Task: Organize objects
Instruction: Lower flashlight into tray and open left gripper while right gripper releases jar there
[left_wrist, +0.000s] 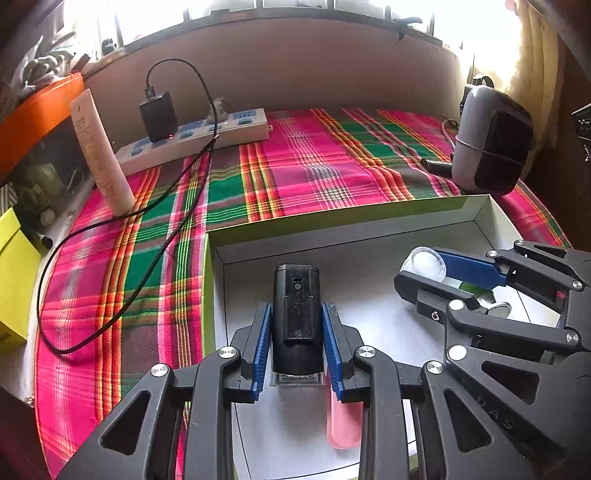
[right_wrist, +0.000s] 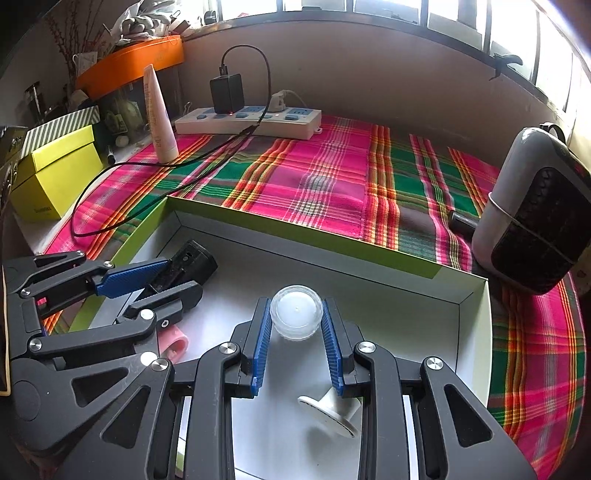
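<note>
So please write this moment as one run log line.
left gripper: shut on black device | right gripper: shut on clear jar | both over white box

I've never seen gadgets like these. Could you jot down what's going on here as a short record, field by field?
Setting: plaid cloth on a surface below a window
Container: open box, white inside, green outside
Left hand-held gripper: closed on a black device over the box
Right hand-held gripper: closed on a small clear jar over the box
Also in box: pink item, white disc-shaped piece
Outside box: power strip, standing tube, grey-and-black appliance
</note>
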